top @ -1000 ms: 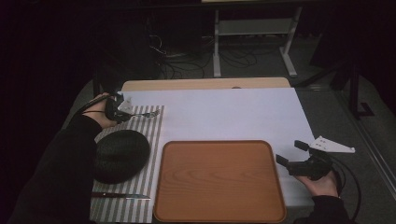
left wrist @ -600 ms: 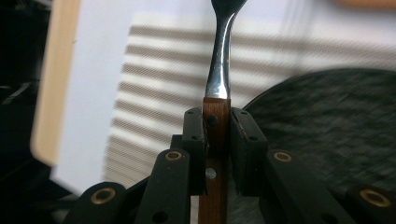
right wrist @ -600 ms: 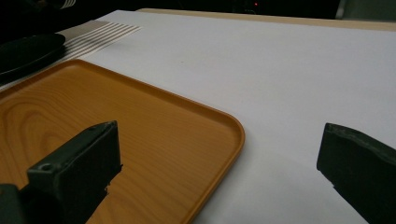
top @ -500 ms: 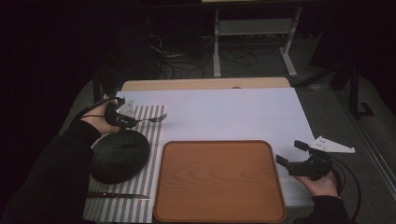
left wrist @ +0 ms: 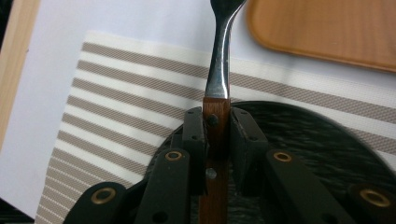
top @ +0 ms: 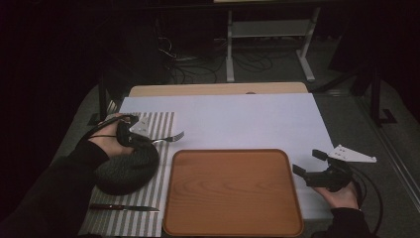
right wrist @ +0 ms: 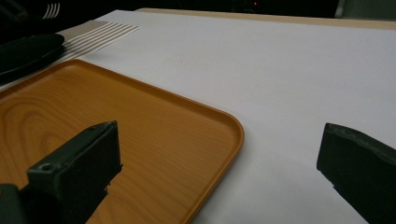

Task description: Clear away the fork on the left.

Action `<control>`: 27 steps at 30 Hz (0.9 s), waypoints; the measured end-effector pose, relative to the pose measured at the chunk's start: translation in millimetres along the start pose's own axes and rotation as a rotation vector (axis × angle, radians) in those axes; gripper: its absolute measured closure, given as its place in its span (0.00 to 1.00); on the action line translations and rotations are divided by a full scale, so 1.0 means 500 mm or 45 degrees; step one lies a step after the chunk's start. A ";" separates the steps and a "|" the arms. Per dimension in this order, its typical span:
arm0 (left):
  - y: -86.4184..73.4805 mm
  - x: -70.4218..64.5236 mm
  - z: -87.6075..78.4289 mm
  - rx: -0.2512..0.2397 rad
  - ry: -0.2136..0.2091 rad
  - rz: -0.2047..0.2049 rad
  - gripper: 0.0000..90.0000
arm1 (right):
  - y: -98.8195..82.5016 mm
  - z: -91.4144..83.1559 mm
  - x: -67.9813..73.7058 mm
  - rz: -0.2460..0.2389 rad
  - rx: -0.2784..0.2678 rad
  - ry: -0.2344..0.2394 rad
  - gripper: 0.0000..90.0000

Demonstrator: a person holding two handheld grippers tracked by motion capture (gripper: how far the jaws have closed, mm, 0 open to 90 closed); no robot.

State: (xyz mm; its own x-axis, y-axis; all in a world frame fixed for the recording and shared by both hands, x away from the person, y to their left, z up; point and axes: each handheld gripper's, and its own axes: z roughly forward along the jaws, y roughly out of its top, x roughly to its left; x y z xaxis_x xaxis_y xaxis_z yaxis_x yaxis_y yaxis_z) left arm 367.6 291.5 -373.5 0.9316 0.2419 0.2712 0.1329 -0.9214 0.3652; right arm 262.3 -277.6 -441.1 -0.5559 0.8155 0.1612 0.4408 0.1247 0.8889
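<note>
A person at a table grips a fork (left wrist: 219, 56) with the left gripper (left wrist: 218, 135) beside a wooden tray (top: 233, 191).

The fork has a wooden handle and metal neck; the left gripper's jaws are clamped on the handle, holding it above a dark round plate (top: 126, 169), tines pointing toward the tray. The plate lies on a striped placemat (top: 158, 124) just left of the tray. A knife (top: 124, 208) lies on the placemat, near the tray's lower left corner. A white sheet (top: 237, 116) covers the table beyond the tray. At the tray's right edge, the right gripper (top: 311, 163) rests in a hand (top: 339, 196), jaws spread wide apart and holding nothing.
</note>
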 end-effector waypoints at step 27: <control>0.042 -0.082 -0.010 -0.147 -0.334 -0.357 0.86 | 0.000 -0.001 0.001 0.002 0.000 -0.003 0.00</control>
State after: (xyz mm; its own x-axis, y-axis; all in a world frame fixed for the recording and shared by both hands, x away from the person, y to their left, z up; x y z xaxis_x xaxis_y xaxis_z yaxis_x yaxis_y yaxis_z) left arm 330.5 263.7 -372.2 0.9214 0.3794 -0.0842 0.3692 -0.7868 0.4946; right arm 261.6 -277.5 -440.6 -0.5539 0.8168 0.1614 0.4412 0.1235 0.8889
